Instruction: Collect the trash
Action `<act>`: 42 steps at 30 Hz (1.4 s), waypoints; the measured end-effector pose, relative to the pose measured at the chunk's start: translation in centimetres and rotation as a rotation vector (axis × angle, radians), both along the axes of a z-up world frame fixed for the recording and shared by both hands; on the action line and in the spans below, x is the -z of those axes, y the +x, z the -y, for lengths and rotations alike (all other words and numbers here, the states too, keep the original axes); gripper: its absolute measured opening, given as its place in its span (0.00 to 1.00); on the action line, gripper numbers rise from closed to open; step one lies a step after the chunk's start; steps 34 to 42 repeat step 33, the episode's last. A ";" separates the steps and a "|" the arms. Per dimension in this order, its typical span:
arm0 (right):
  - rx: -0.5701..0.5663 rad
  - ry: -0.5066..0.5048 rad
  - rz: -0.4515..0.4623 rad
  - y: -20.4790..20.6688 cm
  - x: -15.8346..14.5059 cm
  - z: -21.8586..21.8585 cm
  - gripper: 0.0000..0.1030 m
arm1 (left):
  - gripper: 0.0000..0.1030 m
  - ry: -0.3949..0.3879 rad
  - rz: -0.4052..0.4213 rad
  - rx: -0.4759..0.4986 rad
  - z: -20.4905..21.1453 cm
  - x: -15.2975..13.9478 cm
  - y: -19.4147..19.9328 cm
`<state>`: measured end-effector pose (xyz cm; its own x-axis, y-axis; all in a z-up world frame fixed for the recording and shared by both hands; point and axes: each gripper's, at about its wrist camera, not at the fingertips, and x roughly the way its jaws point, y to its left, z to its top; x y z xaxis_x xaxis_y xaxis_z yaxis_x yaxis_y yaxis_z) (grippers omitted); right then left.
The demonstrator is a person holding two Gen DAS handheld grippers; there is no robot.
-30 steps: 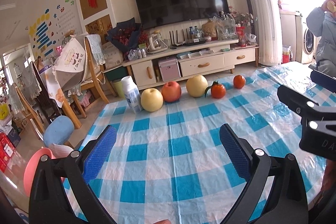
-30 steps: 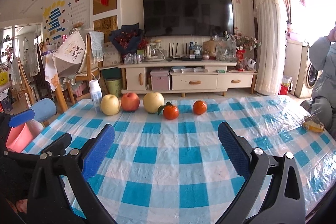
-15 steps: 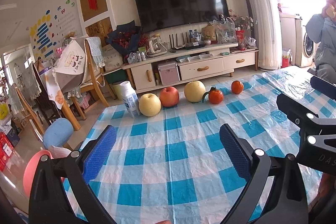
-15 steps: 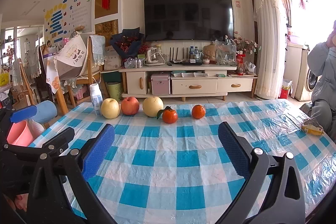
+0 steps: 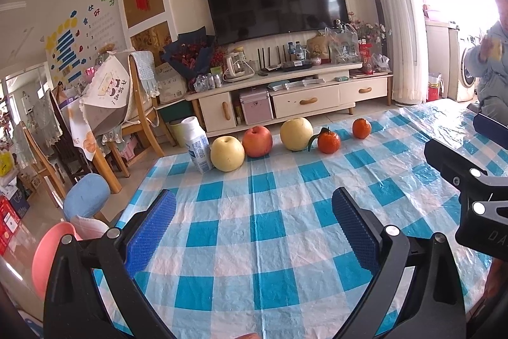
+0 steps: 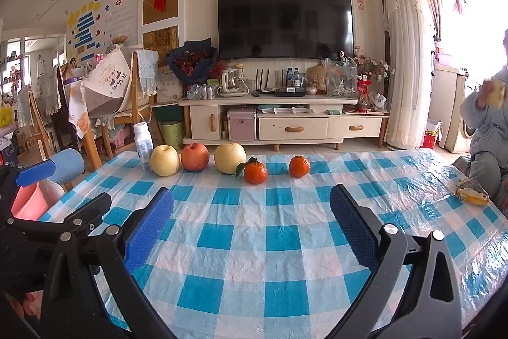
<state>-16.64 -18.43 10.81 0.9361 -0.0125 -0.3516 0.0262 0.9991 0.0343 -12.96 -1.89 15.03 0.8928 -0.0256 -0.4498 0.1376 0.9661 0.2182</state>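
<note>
Left gripper [image 5: 252, 227]: jaws spread wide, nothing between the blue pads [image 5: 150, 231]. Right gripper [image 6: 250, 226]: likewise spread wide and empty. Both hover over the blue-and-white checked tablecloth [image 6: 279, 243], side by side.

Trash item: a crumpled yellow wrapper [image 6: 471, 196] lies on the cloth far to the right of the right gripper, near the table edge. Its long axis runs roughly left to right across the right wrist view, slightly tilted down to the right. Printing on it is too small to read; it appears to be a snack packet.

Second candidate: a white plastic bottle [image 5: 197, 144] stands upright ahead and left of the left gripper, at the far edge of the cloth, touching or just beside a yellow apple [image 5: 227, 153]. Its label carries blue print, illegible.

Continuing rightward from the bottle, in a row ahead of both grippers: red apple [image 5: 257, 141], pale pear [image 5: 296, 134], leafed tangerine [image 5: 328, 142], second tangerine [image 5: 361, 128].

A pink bin [image 5: 52, 254] sits below the table edge, left of the left gripper.

Readable writing: partial letters "DA" on the right gripper's body in the left wrist view.
</note>
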 end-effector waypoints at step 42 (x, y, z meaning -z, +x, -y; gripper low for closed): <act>-0.013 0.000 -0.447 8.8 9.4 -1.8 0.96 | 0.95 -0.102 -0.372 -0.176 -3.0 12.0 9.9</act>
